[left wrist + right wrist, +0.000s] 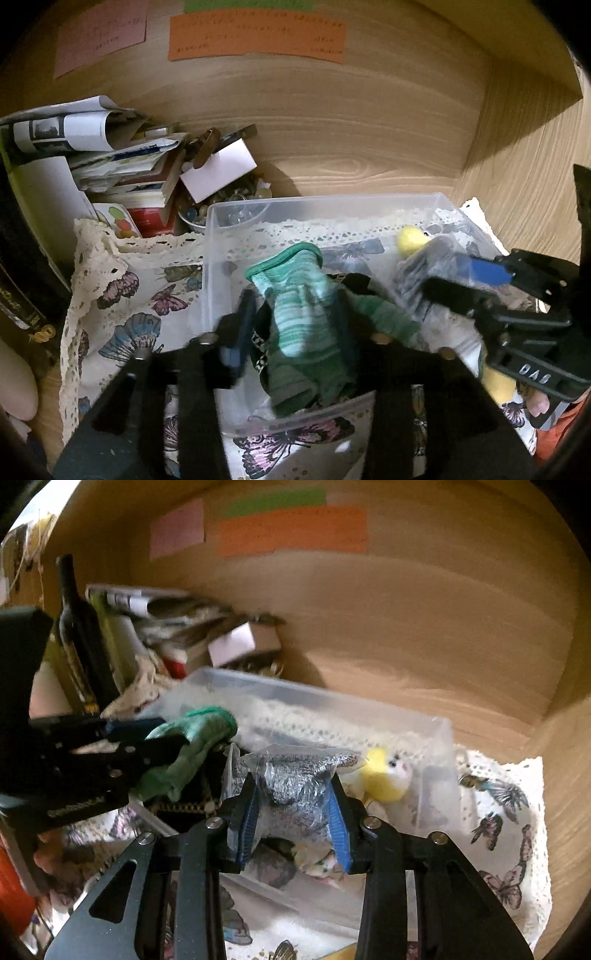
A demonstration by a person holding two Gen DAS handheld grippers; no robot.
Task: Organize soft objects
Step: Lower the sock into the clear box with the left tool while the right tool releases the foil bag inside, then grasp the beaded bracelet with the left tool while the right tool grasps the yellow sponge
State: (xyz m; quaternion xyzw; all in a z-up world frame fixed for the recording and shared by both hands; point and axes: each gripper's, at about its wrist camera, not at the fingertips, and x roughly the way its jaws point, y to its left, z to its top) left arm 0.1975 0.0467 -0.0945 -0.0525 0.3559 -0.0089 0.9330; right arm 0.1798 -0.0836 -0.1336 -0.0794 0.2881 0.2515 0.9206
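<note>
A clear plastic bin [229, 216] sits on a butterfly cloth. My left gripper [295, 328] is shut on a green striped sock [303, 295] and holds it over the bin's near left part; it also shows in the right wrist view [192, 746]. My right gripper [293, 812] is shut on a grey knit item in a clear plastic bag [295, 786], held over the bin [436, 738]. That gripper shows at the right of the left wrist view [469, 280]. A yellow plush toy [384, 775] lies in the bin behind the bag. A dark item lies under the sock.
A lace-edged butterfly cloth [122, 295] covers the wooden shelf. A pile of papers, books and a white box [218, 170] stands at the back left, with a small bowl of trinkets [199, 218]. A dark bottle [77, 627] stands at the left. Wooden walls close in behind and at the right.
</note>
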